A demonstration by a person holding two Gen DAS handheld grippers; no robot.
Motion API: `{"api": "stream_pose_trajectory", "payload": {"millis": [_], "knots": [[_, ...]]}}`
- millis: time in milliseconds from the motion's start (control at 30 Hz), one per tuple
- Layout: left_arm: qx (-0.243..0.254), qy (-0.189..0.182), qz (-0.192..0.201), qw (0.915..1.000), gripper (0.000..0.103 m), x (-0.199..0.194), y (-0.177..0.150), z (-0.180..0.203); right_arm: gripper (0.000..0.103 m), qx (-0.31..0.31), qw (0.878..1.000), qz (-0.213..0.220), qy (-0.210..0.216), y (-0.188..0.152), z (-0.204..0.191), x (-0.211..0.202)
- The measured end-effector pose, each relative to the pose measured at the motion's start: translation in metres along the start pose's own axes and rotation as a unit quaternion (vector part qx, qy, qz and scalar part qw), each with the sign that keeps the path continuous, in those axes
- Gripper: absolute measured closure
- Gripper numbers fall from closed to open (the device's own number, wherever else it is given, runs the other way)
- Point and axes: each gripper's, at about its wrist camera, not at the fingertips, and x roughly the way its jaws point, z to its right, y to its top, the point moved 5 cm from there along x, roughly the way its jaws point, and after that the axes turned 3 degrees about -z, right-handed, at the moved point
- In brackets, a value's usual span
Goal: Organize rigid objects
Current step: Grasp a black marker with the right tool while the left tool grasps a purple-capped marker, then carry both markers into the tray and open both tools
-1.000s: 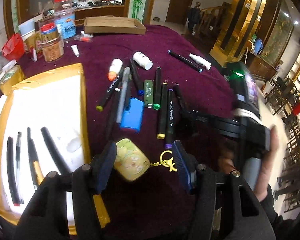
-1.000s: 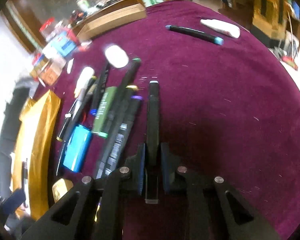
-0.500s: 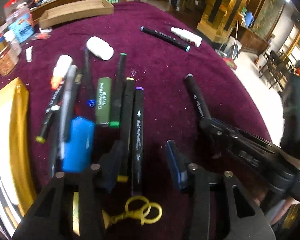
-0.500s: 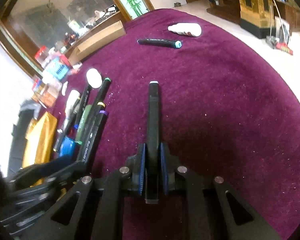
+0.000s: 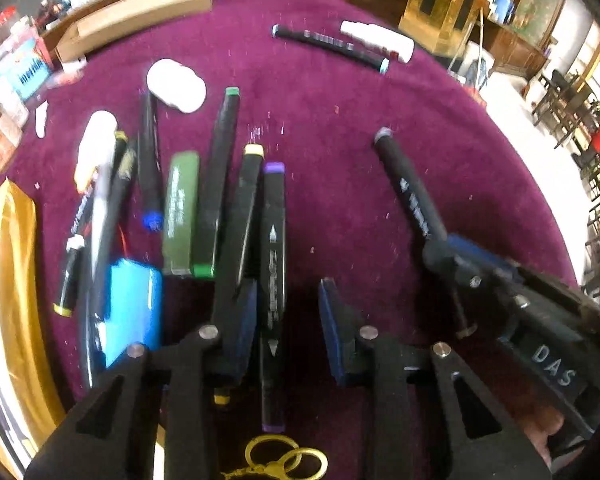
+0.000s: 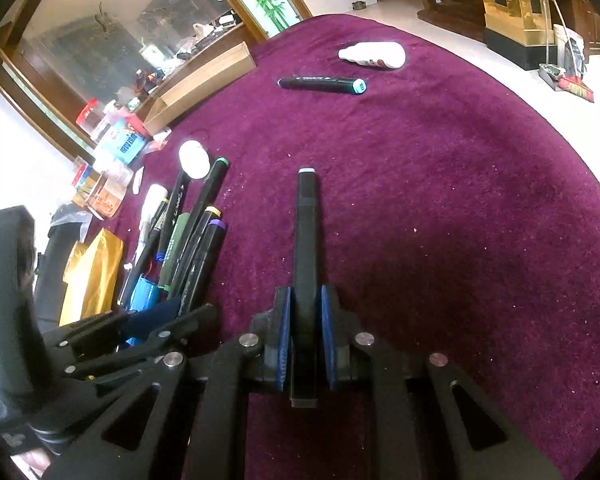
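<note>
On the plush burgundy worktop (image 5: 340,128), slim black marker barrels lie side by side. The left gripper (image 5: 288,320) has just been closing; its jaws stand apart around the purple-capped marker (image 5: 274,240), the right pad clear of it. The right gripper (image 6: 305,336) is clamped on a grey-tipped black marker (image 6: 307,240). A yellow-capped marker (image 5: 244,216) and a blue case (image 5: 132,308) crowd the left side.
</note>
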Motion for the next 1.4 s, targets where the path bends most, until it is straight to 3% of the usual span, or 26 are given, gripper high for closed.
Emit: {"api": "stream_pose_trajectory", "payload": {"millis": [100, 200, 300, 400, 500, 600, 767, 900, 1067, 1400], "knots": [[0.001, 0.005, 0.008, 1.0, 0.091, -0.001, -0.003, 0.001, 0.089, -0.004, 1.0, 0.0, -0.005, 0.0, -0.001, 0.001], [0.006, 0.014, 0.023, 0.9996, 0.091, -0.003, -0.006, 0.003, 0.089, -0.013, 1.0, 0.0, -0.016, 0.0, -0.004, 0.002], [-0.025, -0.014, 0.031, 0.9991, 0.091, -0.014, -0.011, -0.004, 0.09, -0.007, 1.0, 0.003, -0.011, 0.0, -0.002, 0.001], [-0.052, -0.053, 0.063, 0.9953, 0.091, -0.046, -0.017, -0.011, 0.09, -0.018, 1.0, 0.012, -0.004, -0.003, -0.007, -0.006], [-0.088, -0.096, 0.097, 0.9868, 0.091, -0.094, -0.037, -0.031, 0.09, -0.046, 0.998, 0.011, 0.045, -0.017, -0.032, -0.022], [-0.129, -0.105, 0.124, 0.9782, 0.091, -0.131, -0.062, -0.06, 0.09, -0.087, 0.992, 0.026, 0.087, -0.031, -0.076, -0.043], [-0.208, -0.058, 0.157, 0.9637, 0.091, -0.171, -0.113, -0.136, 0.09, -0.16, 0.974, 0.0, 0.163, -0.058, -0.163, -0.045], [-0.286, -0.02, 0.149, 0.9464, 0.091, -0.173, -0.161, -0.205, 0.09, -0.211, 0.96, -0.046, 0.18, -0.087, -0.225, -0.02], [-0.339, -0.005, 0.109, 0.9344, 0.091, -0.147, -0.198, -0.246, 0.09, -0.255, 0.949, -0.105, 0.15, -0.121, -0.274, 0.022], [-0.348, -0.018, 0.053, 0.9356, 0.091, -0.104, -0.205, -0.256, 0.09, -0.297, 0.939, -0.151, 0.087, -0.153, -0.302, 0.071]]}}
